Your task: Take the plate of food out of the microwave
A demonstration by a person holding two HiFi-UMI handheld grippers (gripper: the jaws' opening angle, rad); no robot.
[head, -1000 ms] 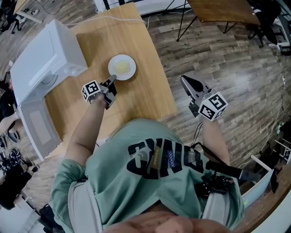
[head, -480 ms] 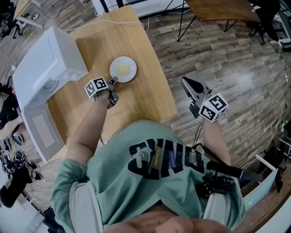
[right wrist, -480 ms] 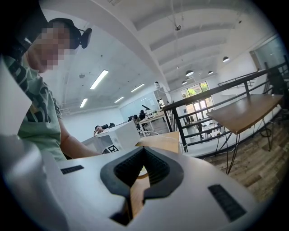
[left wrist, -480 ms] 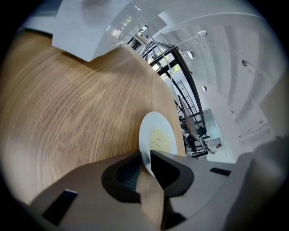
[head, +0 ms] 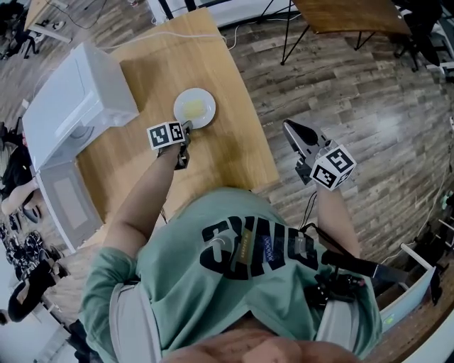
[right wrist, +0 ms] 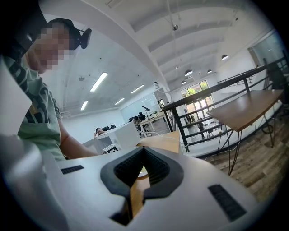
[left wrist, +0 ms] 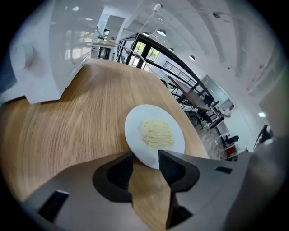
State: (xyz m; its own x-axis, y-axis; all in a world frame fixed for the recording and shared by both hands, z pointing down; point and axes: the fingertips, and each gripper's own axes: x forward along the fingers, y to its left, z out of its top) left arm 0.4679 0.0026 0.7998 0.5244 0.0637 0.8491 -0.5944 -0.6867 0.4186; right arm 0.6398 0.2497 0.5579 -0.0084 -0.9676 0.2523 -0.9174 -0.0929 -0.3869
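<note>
Opening left fingers [left wrist: 175,170] around plate [left wrist: 134,135] rim

Right hand-held gripper [right wrist: 144,151] fills the foreground, jaws closed tip to tip w/ nothing between. Beyond it: wooden table [right wrist: 163,141] w/ a white microwave [right wrist: 122,136]. Person's green shirt [right wrist: 39,128] at left, black railing [right wrist: 179,126] at right.

Pretty open office-type space: grey wood-plank floor [head: 369,113], a light wooden table [head: 220,152], another table on black legs [head: 340,18], black railing [right wrist: 189,119], strip lights [right wrist: 98,81] on a white ceiling [right wrist: 135,40].
</note>
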